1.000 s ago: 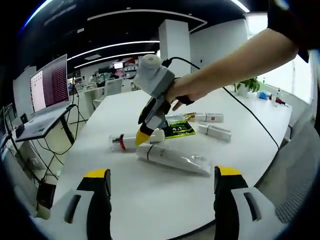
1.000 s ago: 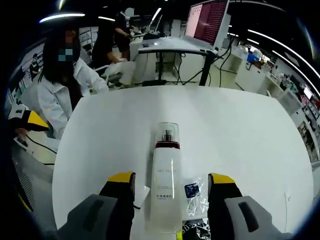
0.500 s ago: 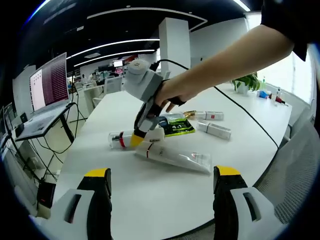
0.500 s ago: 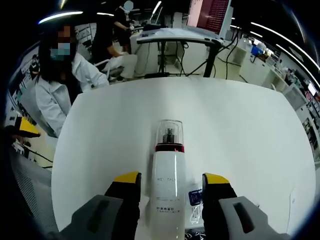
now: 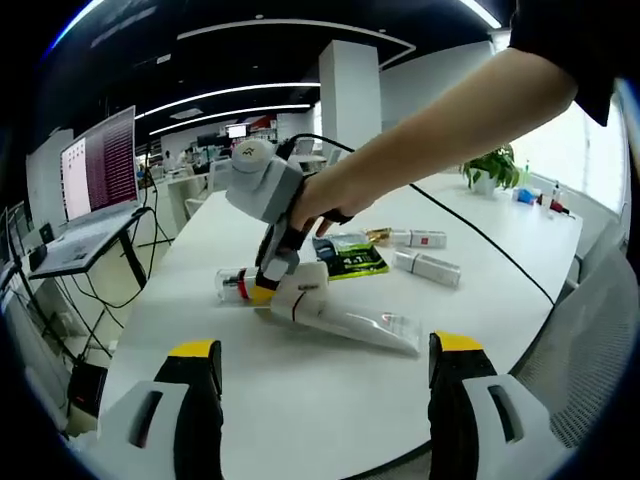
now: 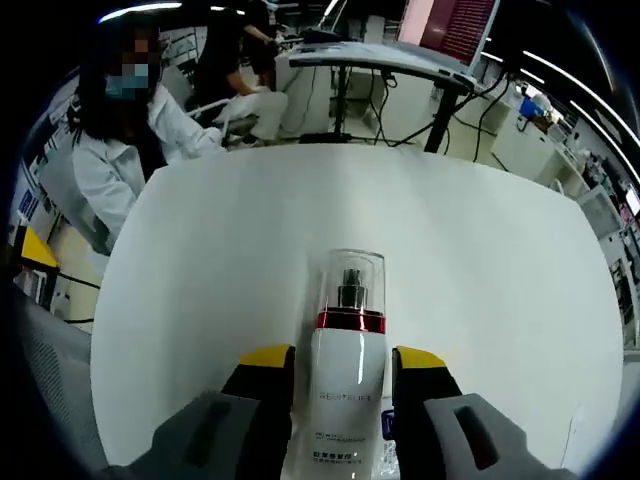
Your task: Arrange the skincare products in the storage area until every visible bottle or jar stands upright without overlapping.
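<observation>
A white pump bottle (image 6: 348,345) with a red band and clear cap lies on the white table (image 6: 200,300). My right gripper (image 6: 344,357) is shut on its body, both jaws pressed against its sides. In the left gripper view the same right gripper (image 5: 265,290) comes down onto that bottle (image 5: 235,282), held by a person's hand. A long white tube (image 5: 345,318) lies just in front of it. Behind are a green sachet (image 5: 355,255) and two small white tubes (image 5: 420,238) (image 5: 430,268), all lying flat. My left gripper (image 5: 325,350) hangs open near the table's front edge, holding nothing.
A laptop (image 5: 100,170) sits on a stand left of the table, with cables below. A potted plant (image 5: 490,165) stands at the far right. A person in a white coat (image 6: 110,170) sits beyond the table's far left edge. A cable (image 5: 500,235) trails across the table.
My right gripper has slid forward along the pump bottle and its jaws have closed in on the bottle's sides. The left gripper has stayed put.
</observation>
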### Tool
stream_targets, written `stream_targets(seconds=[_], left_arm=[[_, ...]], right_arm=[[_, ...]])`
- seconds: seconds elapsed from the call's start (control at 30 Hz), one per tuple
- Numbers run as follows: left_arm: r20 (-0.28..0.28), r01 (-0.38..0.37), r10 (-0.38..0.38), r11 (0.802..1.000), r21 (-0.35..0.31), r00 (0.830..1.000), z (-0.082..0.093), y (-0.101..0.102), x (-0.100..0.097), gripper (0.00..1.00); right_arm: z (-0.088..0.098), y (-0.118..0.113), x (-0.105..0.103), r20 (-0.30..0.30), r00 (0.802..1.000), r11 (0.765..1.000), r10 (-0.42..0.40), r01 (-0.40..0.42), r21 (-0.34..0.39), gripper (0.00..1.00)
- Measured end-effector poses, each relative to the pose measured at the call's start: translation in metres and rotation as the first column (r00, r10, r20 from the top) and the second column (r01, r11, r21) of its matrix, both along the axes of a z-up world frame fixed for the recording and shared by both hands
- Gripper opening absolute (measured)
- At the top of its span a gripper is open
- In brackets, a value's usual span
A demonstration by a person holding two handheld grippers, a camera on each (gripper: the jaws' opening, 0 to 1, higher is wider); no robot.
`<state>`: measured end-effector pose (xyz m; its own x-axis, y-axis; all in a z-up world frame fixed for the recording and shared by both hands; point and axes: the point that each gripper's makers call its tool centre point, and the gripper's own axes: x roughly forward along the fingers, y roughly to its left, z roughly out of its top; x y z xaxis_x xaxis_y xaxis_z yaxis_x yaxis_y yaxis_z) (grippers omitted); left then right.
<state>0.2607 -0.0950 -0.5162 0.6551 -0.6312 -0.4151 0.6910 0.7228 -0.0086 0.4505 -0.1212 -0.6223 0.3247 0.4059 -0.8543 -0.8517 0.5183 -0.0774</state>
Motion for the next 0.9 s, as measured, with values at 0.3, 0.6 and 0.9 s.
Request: stream_targets(seconds=[0.3, 0.6, 0.9], left_arm=[[-0.006, 0.007, -0.006, 0.998, 0.055, 1.0, -0.005, 0.002, -0.001, 0.77], [-0.008, 0.016, -0.015, 0.997, 0.07, 1.0, -0.008, 0.002, -0.002, 0.77], [-0.006, 0.01, -0.009, 0.997, 0.081, 1.0, -0.008, 0.004, -0.001, 0.76]], right_arm=[[-0.004, -0.009, 0.004, -0.017, 1.0, 1.0, -0.02, 0.019, -0.023, 0.24], [-0.002, -0.01, 0.008, -0.01, 0.992, 0.992, -0.128, 0.128, 0.012, 0.2], [0.018, -0.004, 0.005, 0.015, 0.99, 0.986, -0.144, 0.142, 0.083, 0.19]])
